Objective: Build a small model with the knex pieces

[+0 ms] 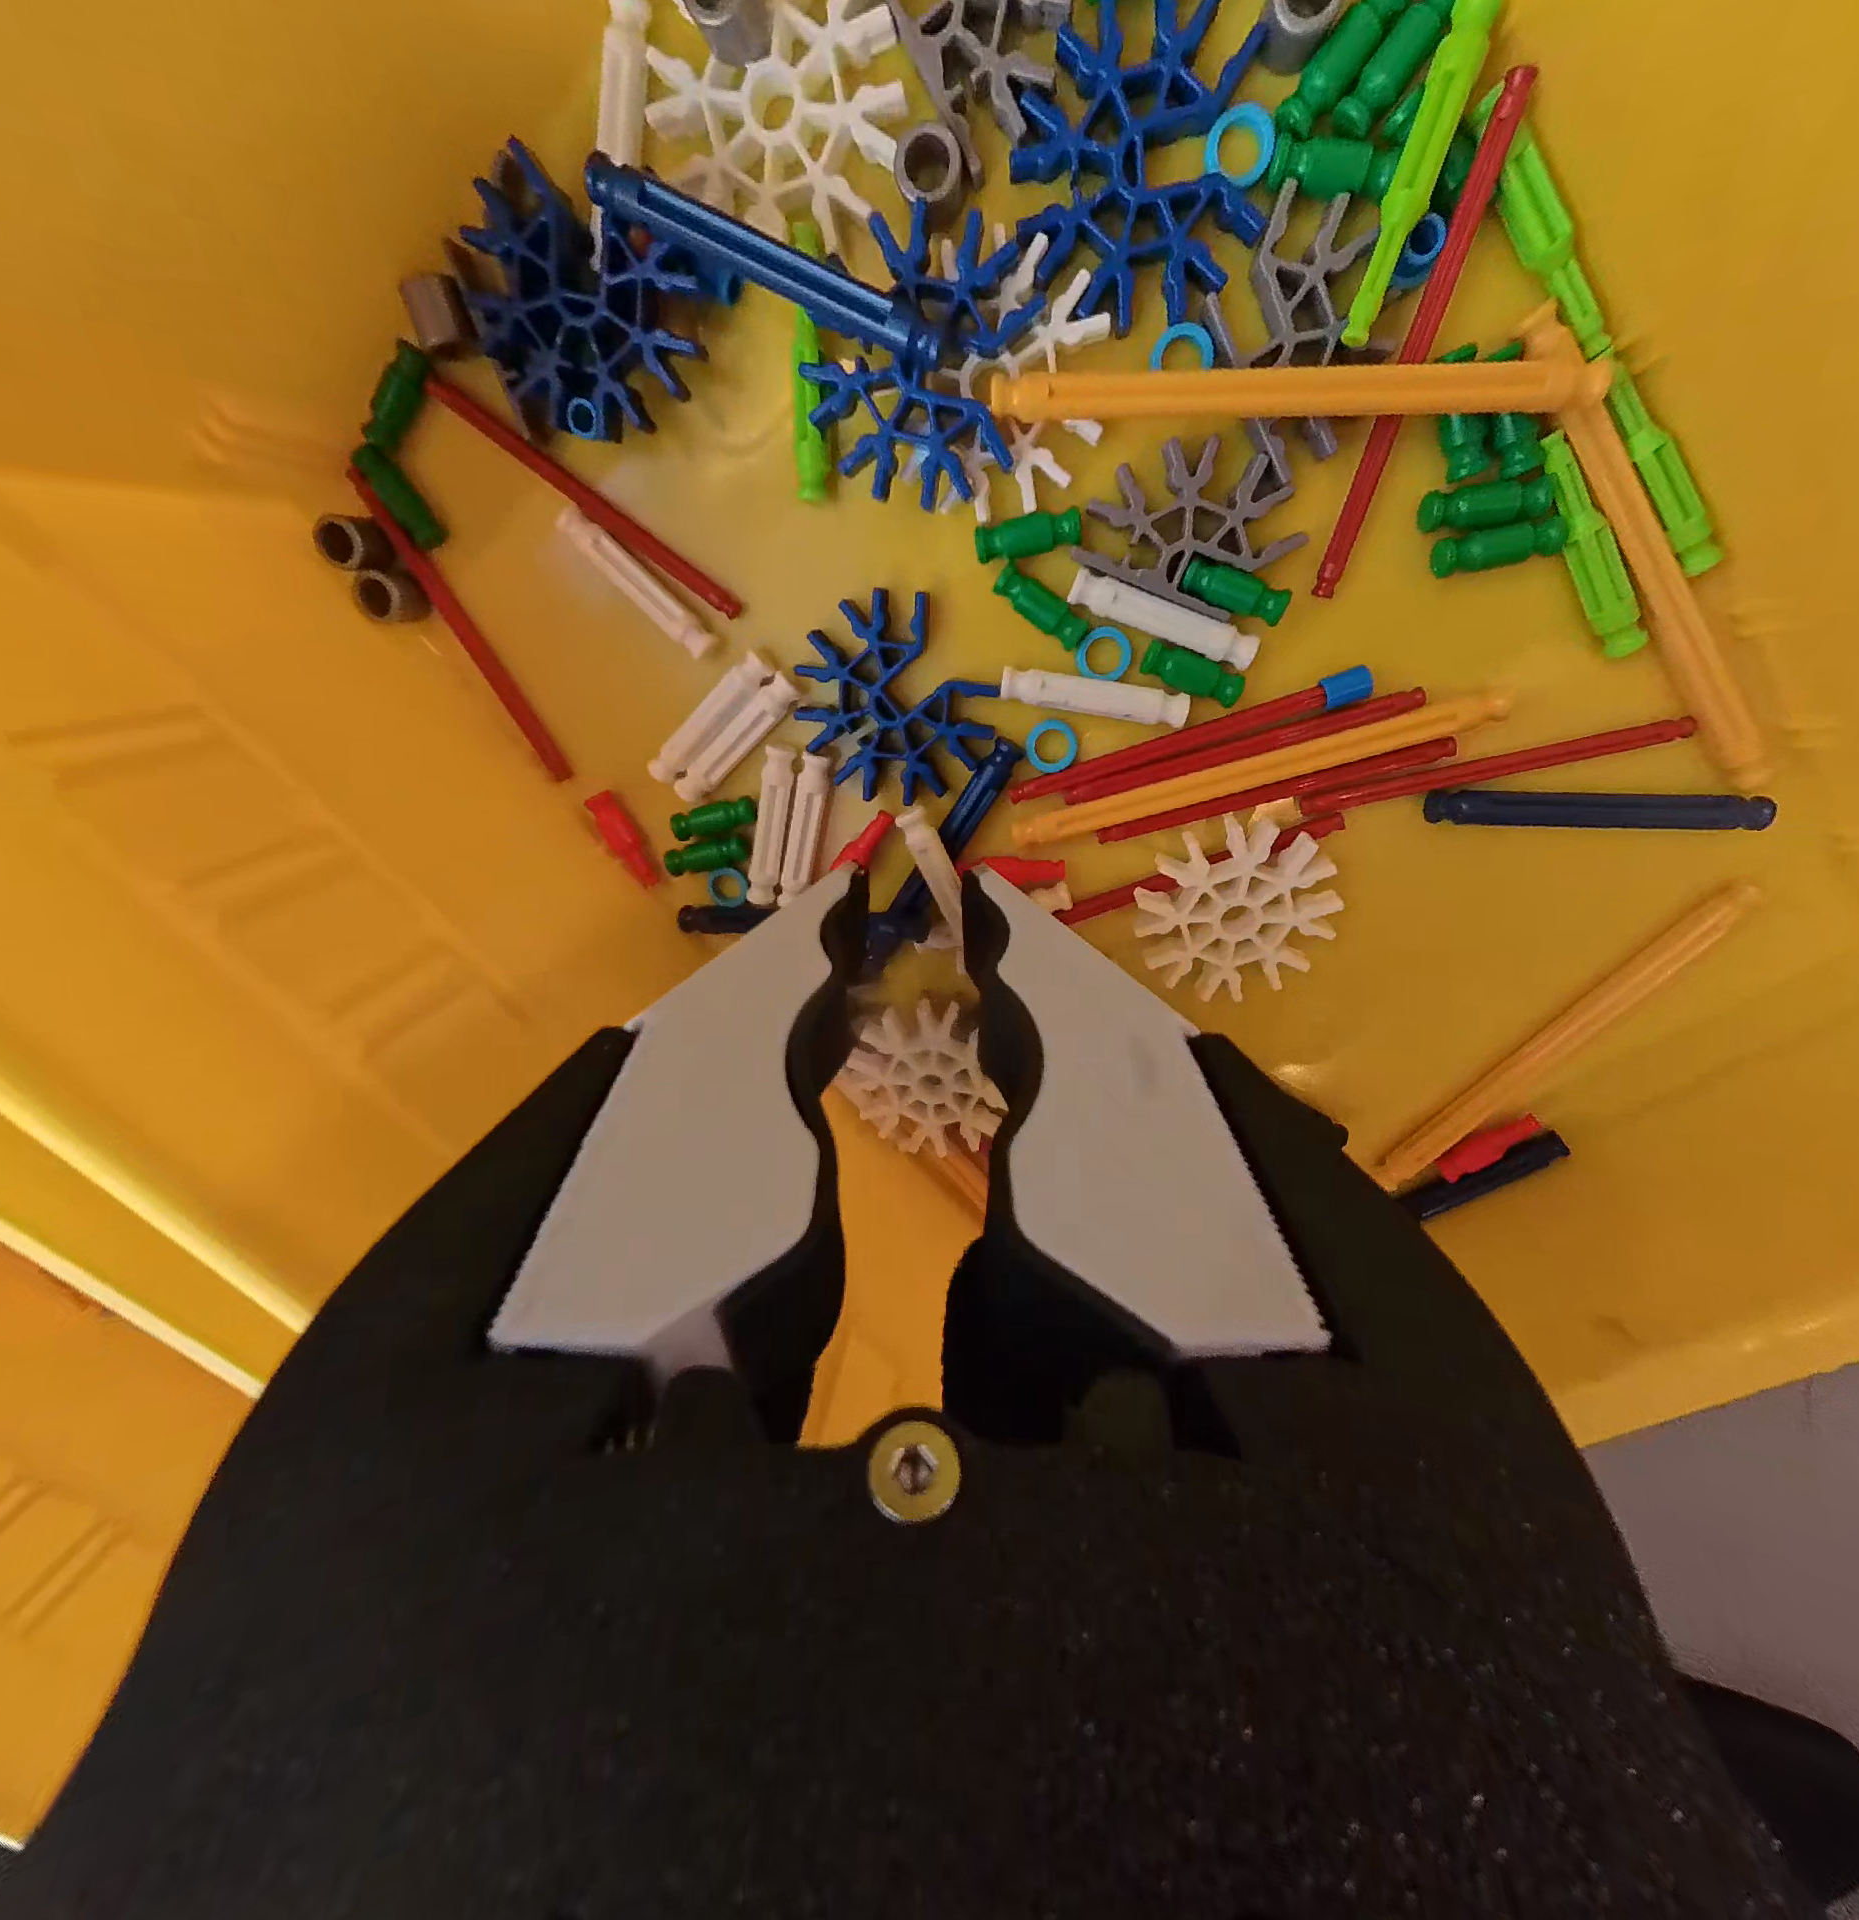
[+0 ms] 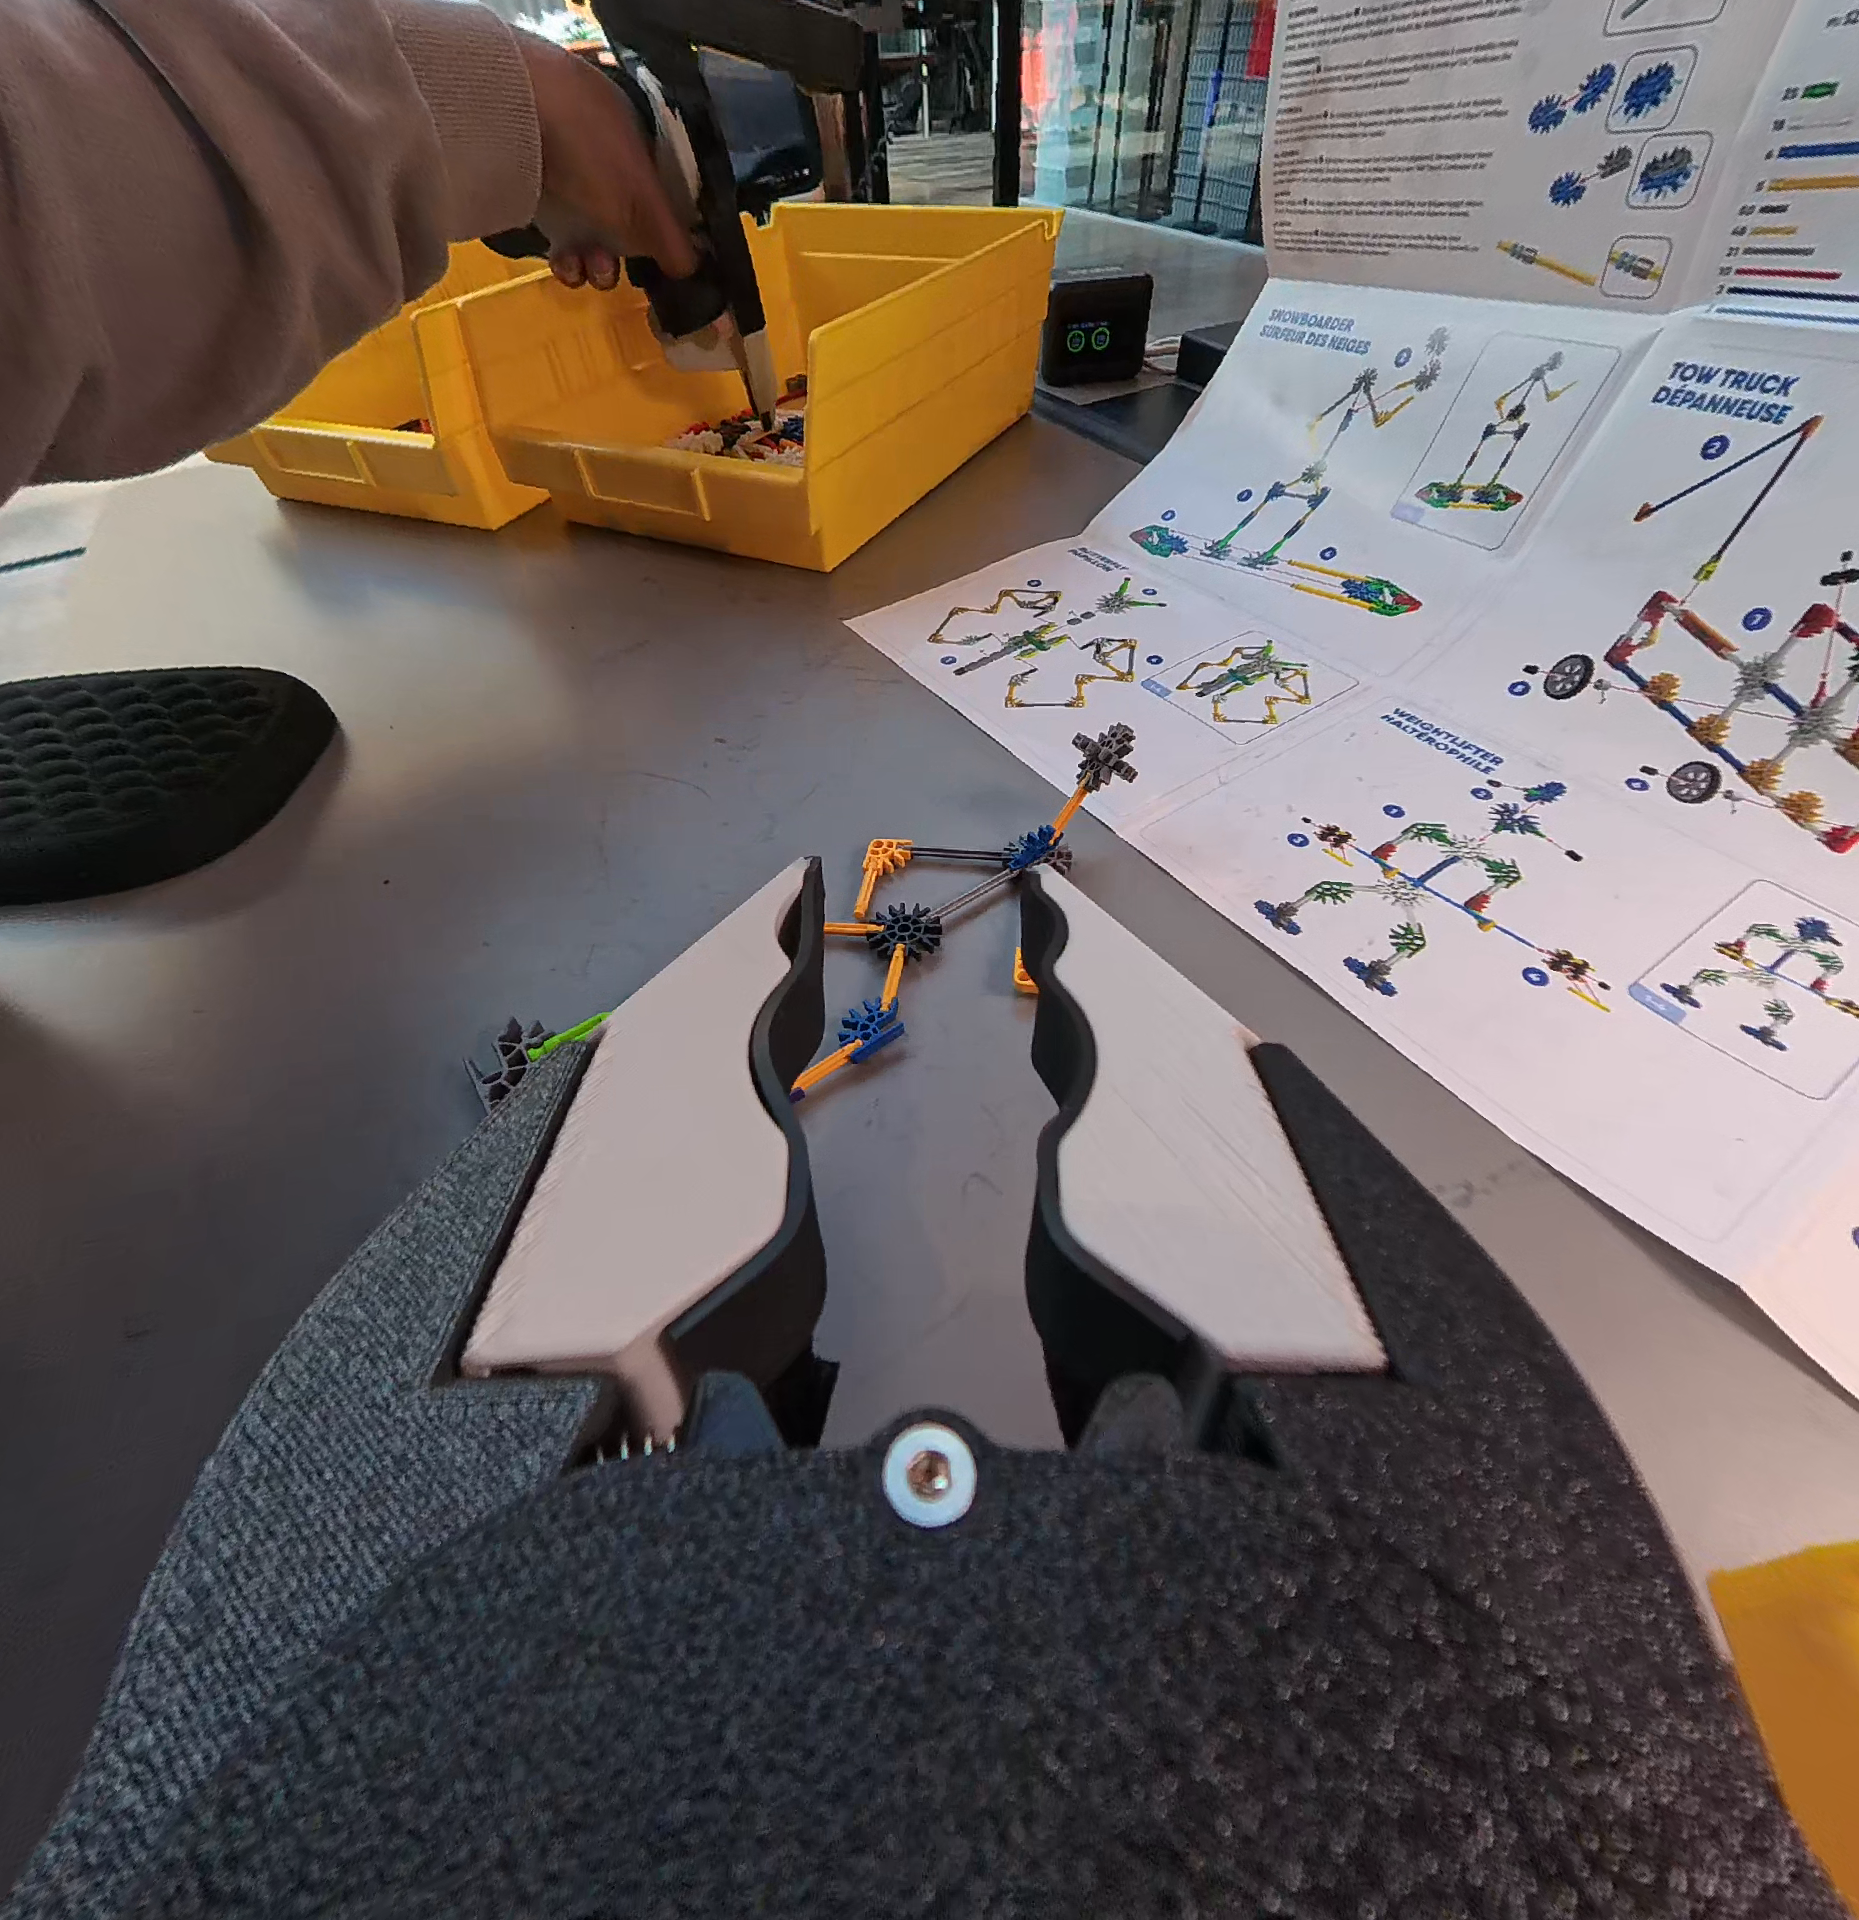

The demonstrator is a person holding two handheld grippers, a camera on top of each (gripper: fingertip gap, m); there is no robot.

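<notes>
Our left gripper [image 1: 909,883] hangs slightly open in the yellow bin [image 1: 281,727], tips astride a white rod [image 1: 930,862]; neighbouring rods may snag. Our right gripper [image 2: 920,873] gapes empty above the half-built figure [image 2: 909,930].

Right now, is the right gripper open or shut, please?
Open: the right gripper shows bare grey table between its fingers, holding nothing.

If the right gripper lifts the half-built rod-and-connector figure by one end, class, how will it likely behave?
The figure probably sags or twists: thin rods join at small hubs. It looks light, being slim plastic. Joints may pop apart, so the right gripper should grip near a hub.
</notes>
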